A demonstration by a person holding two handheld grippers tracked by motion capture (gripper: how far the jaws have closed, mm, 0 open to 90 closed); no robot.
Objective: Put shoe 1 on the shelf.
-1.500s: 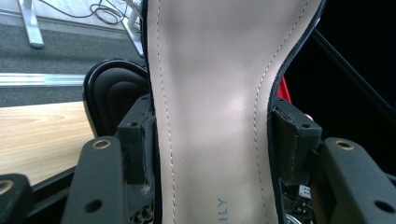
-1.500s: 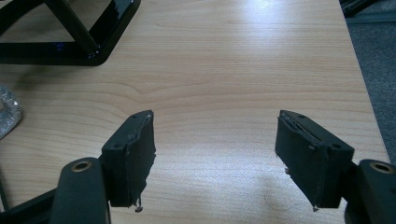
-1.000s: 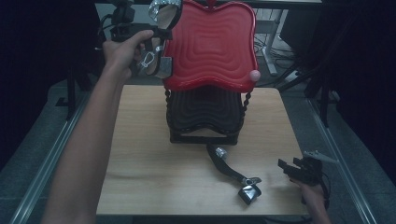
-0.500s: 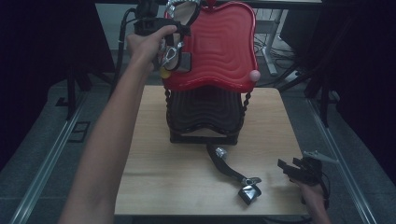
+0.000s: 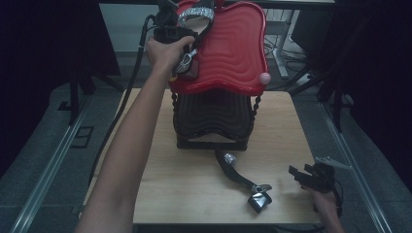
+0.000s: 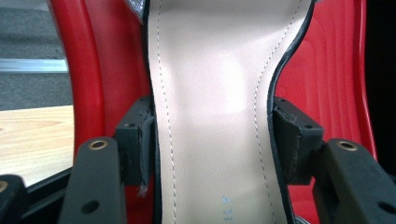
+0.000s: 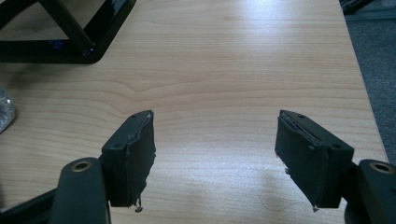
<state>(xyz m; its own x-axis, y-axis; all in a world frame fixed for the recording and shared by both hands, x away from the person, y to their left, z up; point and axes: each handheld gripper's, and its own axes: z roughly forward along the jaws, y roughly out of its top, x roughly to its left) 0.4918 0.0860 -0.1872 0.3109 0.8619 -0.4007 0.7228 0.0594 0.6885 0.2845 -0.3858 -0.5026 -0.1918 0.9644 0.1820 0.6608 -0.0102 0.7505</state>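
A high-heeled sandal (image 6: 212, 107) with a beige insole and a glittering strap hangs in the air above the red wavy tray (image 5: 233, 53) that tops a black ribbed stand (image 5: 214, 116) at the far side of the worktop (image 5: 194, 184). The left gripper (image 5: 187, 41) has it clenched across the narrow waist of the sole, a pad (image 6: 136, 140) pressing each black edge, as the left gripper view shows.

That waist looks the sound place to hold: the sole seems stiff enough there to resist the squeeze, and narrow enough for the pads to span. The shoe is probably light but lopsided, with heel and jewelled strap pulling at opposite ends, so it may swing or twist about the pinch. The leather-like insole appears smooth, so a loose hold might let it slide. The strap looks the delicate part and a poor place to pull.

Its mate, a second sandal (image 5: 243, 182), lies on its side on the worktop in front of the stand, heel end toward the person.

The right gripper (image 5: 311, 177), at the near right corner of the worktop, has its jaws spread wide over bare wood, holding nothing, as the right gripper view shows.
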